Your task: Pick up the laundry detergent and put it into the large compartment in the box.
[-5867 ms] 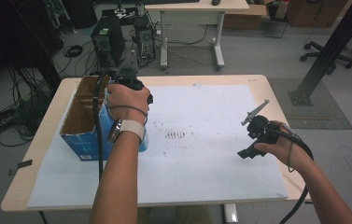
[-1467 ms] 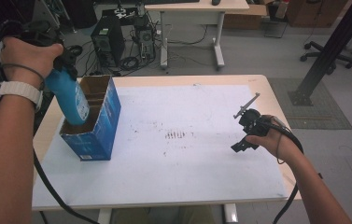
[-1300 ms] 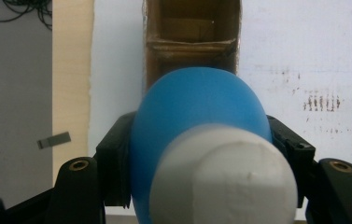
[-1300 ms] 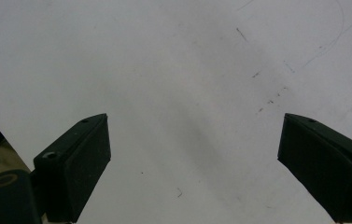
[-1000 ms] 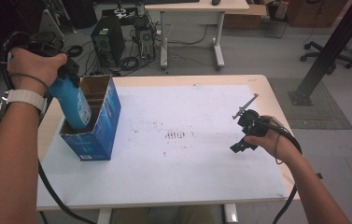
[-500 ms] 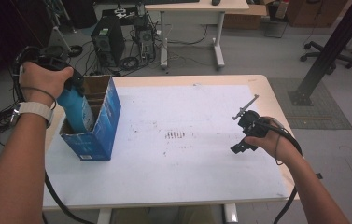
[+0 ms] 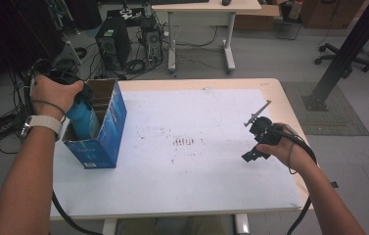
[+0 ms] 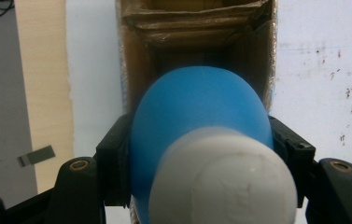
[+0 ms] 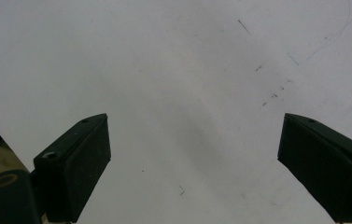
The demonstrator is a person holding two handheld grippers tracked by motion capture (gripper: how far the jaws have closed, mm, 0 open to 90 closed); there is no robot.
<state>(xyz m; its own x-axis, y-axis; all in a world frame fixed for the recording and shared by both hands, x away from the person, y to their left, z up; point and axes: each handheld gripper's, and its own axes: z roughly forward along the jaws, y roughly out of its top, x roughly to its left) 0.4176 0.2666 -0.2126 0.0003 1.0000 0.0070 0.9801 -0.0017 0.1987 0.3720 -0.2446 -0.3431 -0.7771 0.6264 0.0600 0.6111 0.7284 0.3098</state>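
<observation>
A blue bottle (image 7: 83, 119) with a white cap (image 8: 222, 182) hangs partly inside an open blue cardboard box (image 7: 104, 134) at the table's left edge. My left gripper (image 7: 80, 100) is shut on the bottle's body, a jaw pressing on each side. In the left gripper view the bottle (image 8: 197, 107) points down into the box's brown interior (image 8: 197, 42), with my left gripper (image 8: 200, 156) clamped around it. My right gripper (image 7: 250, 154) hovers over the white sheet (image 7: 196, 186) at the right. In the right gripper view my right gripper (image 9: 192, 163) stands open with nothing between its jaws.
The table's wooden rim (image 7: 289, 105) borders the white sheet. Ink marks (image 7: 184, 142) dot the sheet's middle. Beyond the table stand computer towers (image 7: 111, 41), floor cables (image 7: 1, 122), another desk (image 7: 206, 10) and a black post (image 7: 343, 54).
My left hand has come down with the bottle, sinking it deeper into the box. The right hand has kept still.
</observation>
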